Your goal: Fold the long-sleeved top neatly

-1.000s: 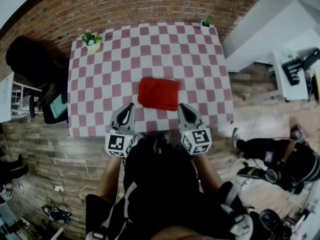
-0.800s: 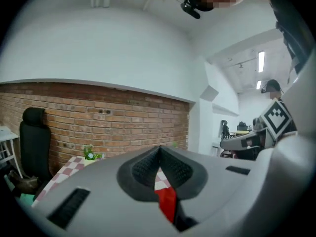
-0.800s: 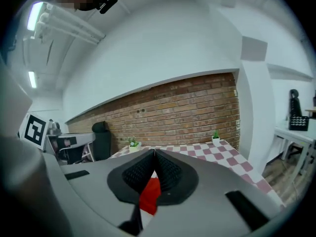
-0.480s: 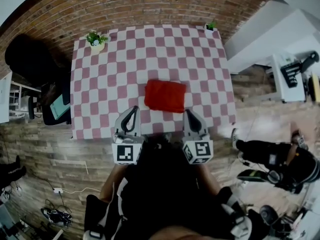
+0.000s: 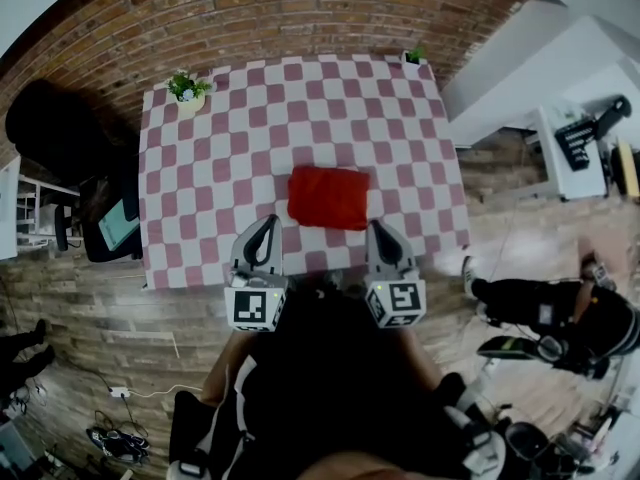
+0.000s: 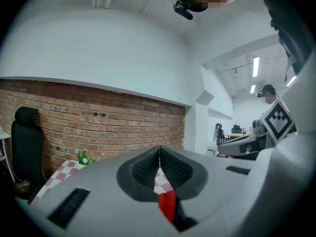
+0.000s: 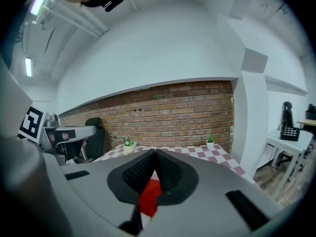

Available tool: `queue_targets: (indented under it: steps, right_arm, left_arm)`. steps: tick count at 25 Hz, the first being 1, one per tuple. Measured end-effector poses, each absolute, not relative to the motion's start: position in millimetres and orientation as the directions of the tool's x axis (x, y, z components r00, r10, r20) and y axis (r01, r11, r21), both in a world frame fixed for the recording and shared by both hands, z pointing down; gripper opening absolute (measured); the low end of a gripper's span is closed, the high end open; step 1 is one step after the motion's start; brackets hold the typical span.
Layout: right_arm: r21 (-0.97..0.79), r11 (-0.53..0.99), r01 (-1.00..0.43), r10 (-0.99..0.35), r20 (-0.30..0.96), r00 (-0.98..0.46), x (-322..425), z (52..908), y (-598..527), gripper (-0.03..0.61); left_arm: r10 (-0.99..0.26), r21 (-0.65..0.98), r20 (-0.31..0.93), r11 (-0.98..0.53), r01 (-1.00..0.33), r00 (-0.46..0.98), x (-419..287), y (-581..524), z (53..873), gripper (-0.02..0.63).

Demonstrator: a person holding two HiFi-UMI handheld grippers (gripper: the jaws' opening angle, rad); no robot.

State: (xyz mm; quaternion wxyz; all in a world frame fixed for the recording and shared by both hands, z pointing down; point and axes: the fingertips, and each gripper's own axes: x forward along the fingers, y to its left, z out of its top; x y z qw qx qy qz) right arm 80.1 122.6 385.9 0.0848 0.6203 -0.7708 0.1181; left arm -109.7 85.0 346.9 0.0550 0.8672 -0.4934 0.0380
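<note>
The folded top point(image 5: 328, 197) lies on the checked tabletop point(image 5: 200, 168), ahead of the left gripper point(image 5: 270, 222) and right gripper point(image 5: 378, 227). Both sets of jaws are closed and empty. A brick wall point(image 5: 300, 13) stands beyond.

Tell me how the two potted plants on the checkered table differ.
Size: the left-corner plant looks larger, the right-corner plant smaller. Look: the left-corner plant carries white blossoms, while the right-corner plant is plain green. Both stand upright at far corners of the table.

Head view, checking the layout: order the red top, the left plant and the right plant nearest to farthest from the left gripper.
1. red top, just ahead of the left gripper
2. left plant, far-left corner
3. right plant, far-right corner
</note>
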Motion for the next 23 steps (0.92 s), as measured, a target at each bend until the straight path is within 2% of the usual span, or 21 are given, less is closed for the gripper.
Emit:
queue_targets:
  steps: [23]
  right_arm:
    - [-0.041,0.206,-0.978,-0.933,0.295,-0.208,73,387,112,0.009]
  left_arm:
    - [-0.855,0.088,0.119,-0.498,-0.863,0.505,-111,74,347,0.008]
